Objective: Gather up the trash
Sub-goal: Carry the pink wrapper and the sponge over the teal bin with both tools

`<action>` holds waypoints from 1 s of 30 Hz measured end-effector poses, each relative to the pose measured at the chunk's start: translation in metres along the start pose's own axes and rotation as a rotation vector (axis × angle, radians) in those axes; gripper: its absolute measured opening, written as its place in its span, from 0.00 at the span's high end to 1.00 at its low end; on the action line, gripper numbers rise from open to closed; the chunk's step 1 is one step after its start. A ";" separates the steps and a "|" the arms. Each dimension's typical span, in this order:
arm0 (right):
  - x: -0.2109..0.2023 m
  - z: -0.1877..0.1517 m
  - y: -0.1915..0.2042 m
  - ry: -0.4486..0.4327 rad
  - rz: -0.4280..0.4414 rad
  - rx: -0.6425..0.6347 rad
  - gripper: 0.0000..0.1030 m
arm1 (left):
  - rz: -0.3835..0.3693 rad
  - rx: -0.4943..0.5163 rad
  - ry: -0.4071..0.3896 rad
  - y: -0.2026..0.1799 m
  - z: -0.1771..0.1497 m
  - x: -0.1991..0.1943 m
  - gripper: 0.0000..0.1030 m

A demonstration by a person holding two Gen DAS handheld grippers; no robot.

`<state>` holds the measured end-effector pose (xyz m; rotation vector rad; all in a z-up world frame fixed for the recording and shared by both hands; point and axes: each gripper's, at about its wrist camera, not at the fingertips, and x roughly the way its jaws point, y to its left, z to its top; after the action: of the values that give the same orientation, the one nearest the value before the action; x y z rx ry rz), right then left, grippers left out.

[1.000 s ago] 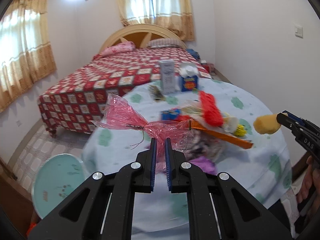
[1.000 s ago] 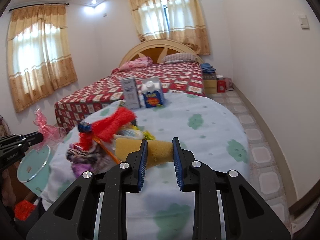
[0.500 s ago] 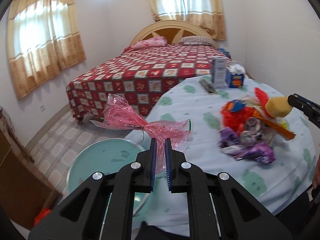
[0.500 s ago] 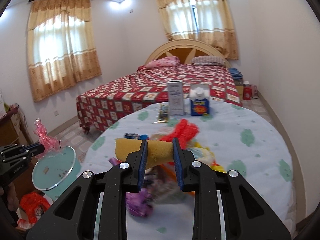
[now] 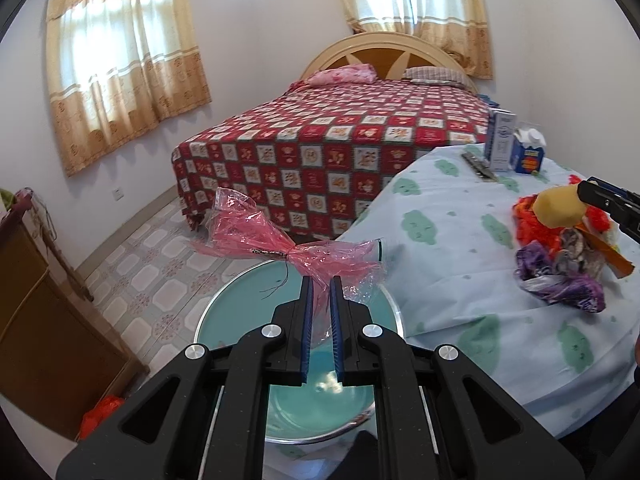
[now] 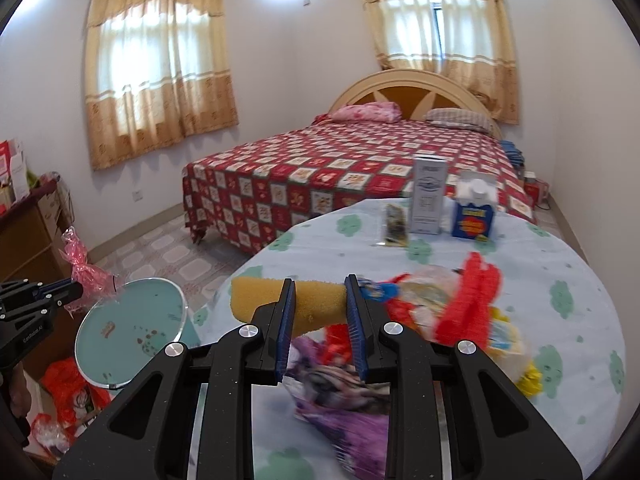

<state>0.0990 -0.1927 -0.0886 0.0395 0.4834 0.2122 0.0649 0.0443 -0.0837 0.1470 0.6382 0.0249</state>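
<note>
left claw (image 5: 320, 282) clamped on wrapper (image 5: 280, 242) above bin (image 5: 240, 320) | right claw (image 6: 320, 288) clamped on sponge (image 6: 308, 304) over worktop (image 6: 560, 280) | neither dropped yet; pile (image 6: 440, 320) remains

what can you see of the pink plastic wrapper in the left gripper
The pink plastic wrapper is thin, see-through crinkled film, pinched at a knotted waist so both ends flare like a bow. The left gripper is shut on its lower end. It hangs in the air above the round teal bin, beside the table edge, touching nothing else. A few dark threads dangle from the knot.
</note>
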 end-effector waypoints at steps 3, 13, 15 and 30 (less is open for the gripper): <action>0.011 0.003 0.013 0.012 0.020 -0.020 0.75 | 0.019 -0.011 0.007 0.010 -0.002 0.003 0.92; 0.043 0.009 0.054 0.042 0.071 -0.085 0.75 | 0.086 -0.058 0.035 0.047 -0.012 0.010 0.92; 0.047 0.009 0.060 0.046 0.076 -0.097 0.75 | 0.100 -0.071 0.041 0.055 -0.013 0.012 0.92; 0.082 0.014 0.106 0.086 0.120 -0.170 0.75 | 0.163 -0.095 0.079 0.083 -0.024 0.022 0.91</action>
<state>0.1561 -0.0711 -0.1048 -0.1071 0.5479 0.3726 0.0703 0.1305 -0.1040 0.1066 0.7016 0.2186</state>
